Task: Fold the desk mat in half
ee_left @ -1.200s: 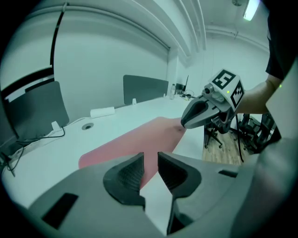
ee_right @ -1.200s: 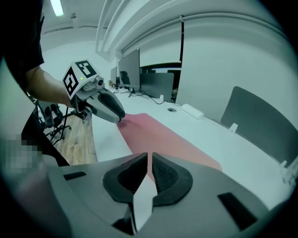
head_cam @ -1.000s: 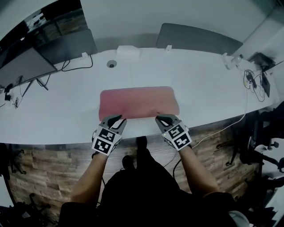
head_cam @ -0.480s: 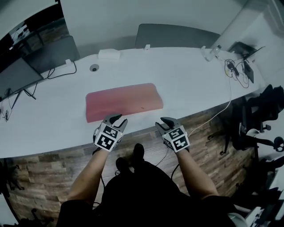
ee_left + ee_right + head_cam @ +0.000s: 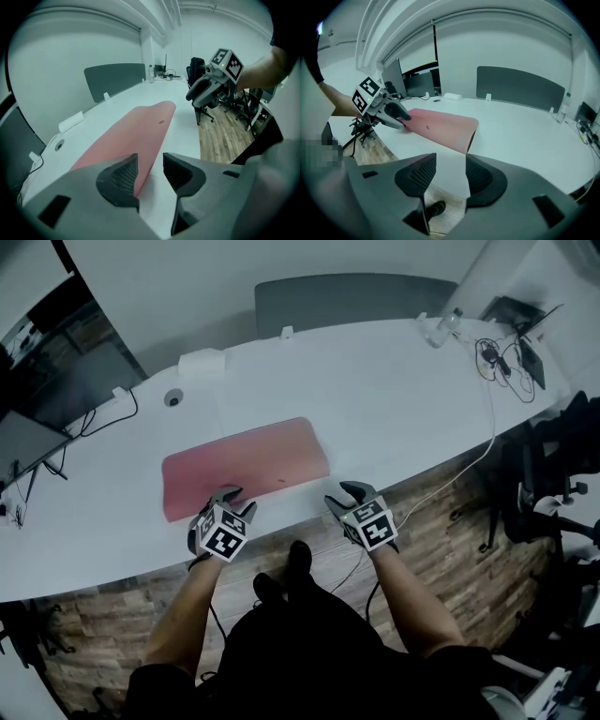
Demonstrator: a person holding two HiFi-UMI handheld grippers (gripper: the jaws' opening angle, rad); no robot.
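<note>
A pink desk mat [image 5: 244, 463] lies flat on the white table [image 5: 394, 399], close to its front edge. My left gripper [image 5: 231, 495] hovers at the mat's front edge. Its jaws have just been opening, and the mat's [image 5: 136, 133] edge shows through the gap of the left gripper [image 5: 150, 165] with neither pad pressing on it. My right gripper [image 5: 349, 490] hangs just past the mat's right front corner, over the table's edge. The right gripper's [image 5: 450, 167] jaws have also just been opening, and nothing is between them. The mat's [image 5: 440, 123] right end casts a dark shadow.
A grey divider panel [image 5: 356, 298] stands along the table's far side, with a white box [image 5: 202, 362] and a cable grommet [image 5: 173, 397] near it. Monitors [image 5: 28, 432] stand at the left. Cables and a charger [image 5: 502, 352] lie at the right. Office chairs [image 5: 553, 512] stand on the wooden floor.
Both grippers have drawn back from the mat's front edge and shifted right along it; the right one now sits beyond the corner. Both jaw gaps look wider.
</note>
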